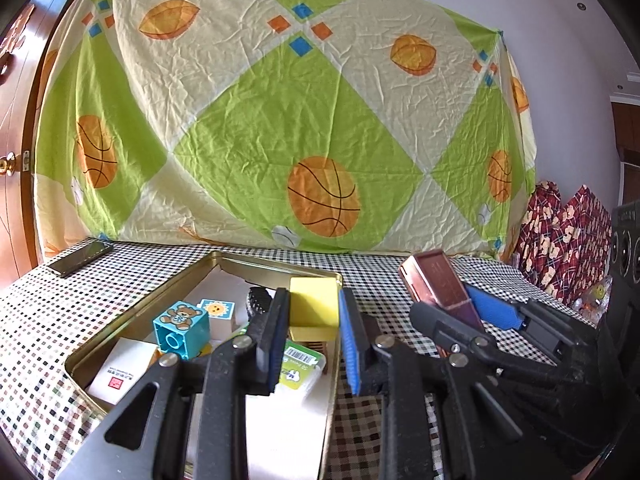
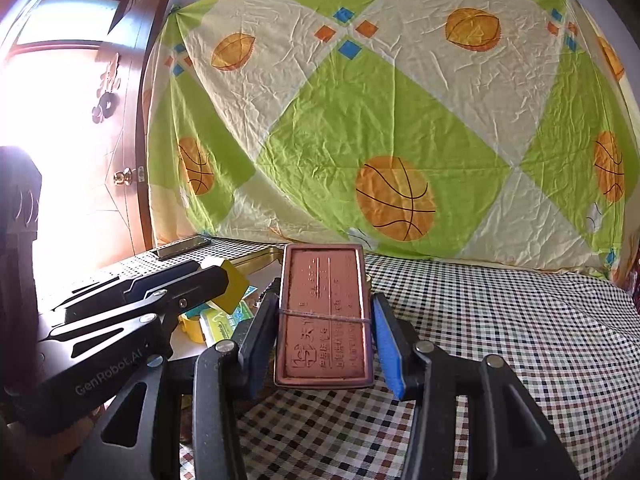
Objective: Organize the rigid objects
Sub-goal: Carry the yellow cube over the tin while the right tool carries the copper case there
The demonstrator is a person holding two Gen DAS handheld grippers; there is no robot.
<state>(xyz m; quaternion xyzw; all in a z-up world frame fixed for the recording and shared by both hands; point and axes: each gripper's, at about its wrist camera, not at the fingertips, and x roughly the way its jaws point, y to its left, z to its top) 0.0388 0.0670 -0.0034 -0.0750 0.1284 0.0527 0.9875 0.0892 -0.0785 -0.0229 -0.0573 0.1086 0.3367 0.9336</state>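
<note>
Blue pads of the left gripper [image 1: 314,312] clamp a plain yellow block [image 1: 314,308] above the gold tray [image 1: 180,280]. Just right of the tray, the right gripper [image 2: 324,320] grips a reddish-brown embossed case [image 2: 324,316], banded across its middle. Both grippers point slightly downward. A teddy-bear block [image 1: 182,330] lies inside the tray.
</note>
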